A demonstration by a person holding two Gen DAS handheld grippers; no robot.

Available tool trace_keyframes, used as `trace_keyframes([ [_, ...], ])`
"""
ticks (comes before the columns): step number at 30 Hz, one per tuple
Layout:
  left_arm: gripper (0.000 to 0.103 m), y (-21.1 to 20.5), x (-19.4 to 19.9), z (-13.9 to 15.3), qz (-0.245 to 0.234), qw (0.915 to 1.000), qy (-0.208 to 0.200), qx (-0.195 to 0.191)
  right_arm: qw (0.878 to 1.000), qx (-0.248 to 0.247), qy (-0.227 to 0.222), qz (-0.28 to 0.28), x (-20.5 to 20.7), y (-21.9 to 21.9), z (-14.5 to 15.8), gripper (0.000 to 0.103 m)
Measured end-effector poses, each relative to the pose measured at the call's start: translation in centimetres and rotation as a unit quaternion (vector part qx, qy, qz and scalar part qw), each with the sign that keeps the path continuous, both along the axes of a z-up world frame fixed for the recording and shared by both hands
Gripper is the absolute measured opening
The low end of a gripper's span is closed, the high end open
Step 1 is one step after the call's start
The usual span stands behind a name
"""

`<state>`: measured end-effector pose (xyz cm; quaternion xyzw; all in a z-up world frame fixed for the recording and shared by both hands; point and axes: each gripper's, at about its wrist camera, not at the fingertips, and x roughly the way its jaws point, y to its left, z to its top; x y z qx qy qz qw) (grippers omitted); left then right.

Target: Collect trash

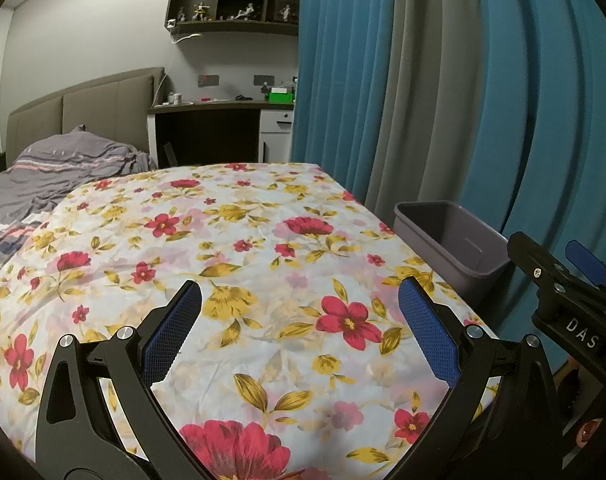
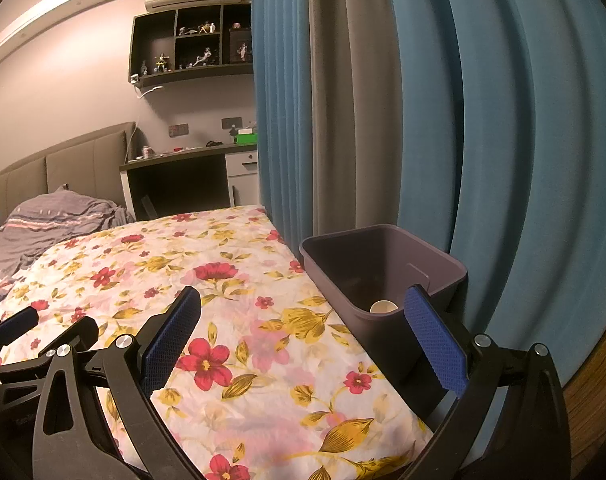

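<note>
Pale round cup [image 2: 384,306] low inside grey-purple bin [image 2: 435,258]; jaws of both grippers spread, empty.

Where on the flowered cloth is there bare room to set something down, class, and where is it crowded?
The whole floral cloth shows bare, from the open left gripper to its far edge by the desk. Its right edge runs along the grey bin, beside the curtain. The open right gripper is empty. Inside the bin lies a small cup.
</note>
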<state>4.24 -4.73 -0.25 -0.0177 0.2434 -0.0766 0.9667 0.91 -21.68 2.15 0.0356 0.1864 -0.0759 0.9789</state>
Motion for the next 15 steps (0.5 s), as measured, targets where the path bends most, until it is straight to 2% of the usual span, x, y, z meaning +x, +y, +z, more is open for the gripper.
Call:
trace_keyframes([
  [15,0.097,0.02,-0.04,0.00,0.000,1.0000,0.000,0.000,1.000,0.001,-0.001,-0.002,0.12,-0.07,0.10,0.097],
])
